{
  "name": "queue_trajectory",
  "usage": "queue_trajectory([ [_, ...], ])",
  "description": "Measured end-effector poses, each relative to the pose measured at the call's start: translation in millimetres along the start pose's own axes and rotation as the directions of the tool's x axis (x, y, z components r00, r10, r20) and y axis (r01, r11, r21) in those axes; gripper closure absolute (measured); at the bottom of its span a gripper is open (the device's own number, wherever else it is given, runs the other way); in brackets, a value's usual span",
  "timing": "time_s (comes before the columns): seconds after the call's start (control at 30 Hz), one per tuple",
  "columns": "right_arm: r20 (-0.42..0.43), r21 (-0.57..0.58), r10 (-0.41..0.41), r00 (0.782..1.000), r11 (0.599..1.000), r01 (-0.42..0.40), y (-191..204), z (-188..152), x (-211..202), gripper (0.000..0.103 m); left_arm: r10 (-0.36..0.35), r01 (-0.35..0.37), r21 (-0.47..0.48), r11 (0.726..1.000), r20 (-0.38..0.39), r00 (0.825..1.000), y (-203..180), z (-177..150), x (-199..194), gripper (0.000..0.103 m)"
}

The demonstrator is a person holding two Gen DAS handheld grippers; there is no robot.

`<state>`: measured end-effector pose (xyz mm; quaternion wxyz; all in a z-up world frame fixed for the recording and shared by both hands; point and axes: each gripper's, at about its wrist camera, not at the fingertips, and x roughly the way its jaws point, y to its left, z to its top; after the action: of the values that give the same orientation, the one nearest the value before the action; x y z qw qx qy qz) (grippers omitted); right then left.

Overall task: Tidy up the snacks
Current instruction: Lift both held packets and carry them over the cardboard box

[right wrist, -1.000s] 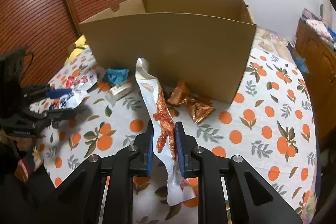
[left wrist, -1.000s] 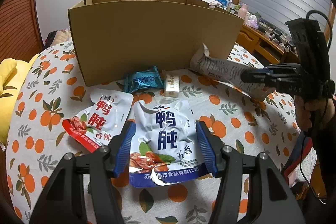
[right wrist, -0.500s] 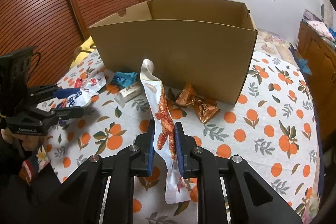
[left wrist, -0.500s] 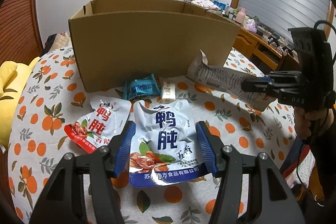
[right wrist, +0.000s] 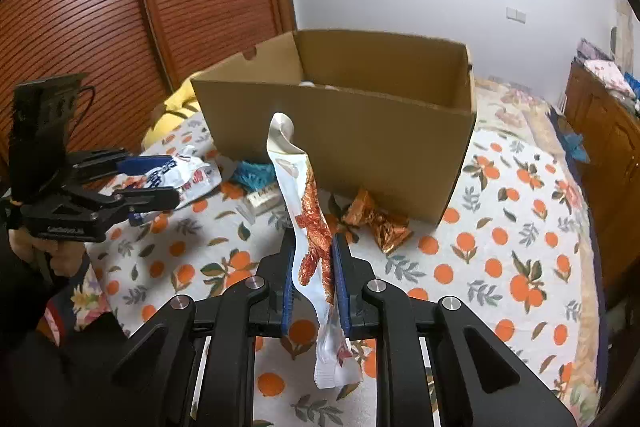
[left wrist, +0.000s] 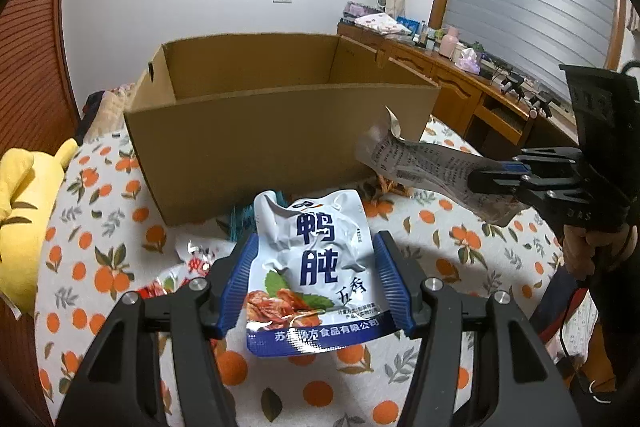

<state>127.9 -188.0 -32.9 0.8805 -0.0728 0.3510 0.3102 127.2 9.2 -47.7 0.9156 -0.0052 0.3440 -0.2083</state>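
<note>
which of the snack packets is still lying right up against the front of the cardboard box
The crinkled orange-gold packet, lying on the tablecloth against the cardboard box. The others nearby are teal, white or red, and two pouches are held in grippers.

Left gripper (left wrist: 316, 279) and right gripper (right wrist: 312, 267) both clamped, raised.

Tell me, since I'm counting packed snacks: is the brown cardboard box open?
Open: the brown cardboard box has no lid, and its inner walls show.
</note>
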Motion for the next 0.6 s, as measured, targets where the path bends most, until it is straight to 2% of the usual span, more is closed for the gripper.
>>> queue_trajectory([
  [0.6,0.11,-0.07,-0.032,0.993,0.997,0.04,7,45,-44,0.088,0.024,-0.032,0.079,0.996,0.098,0.995,-2,72,-17,0.045],
])
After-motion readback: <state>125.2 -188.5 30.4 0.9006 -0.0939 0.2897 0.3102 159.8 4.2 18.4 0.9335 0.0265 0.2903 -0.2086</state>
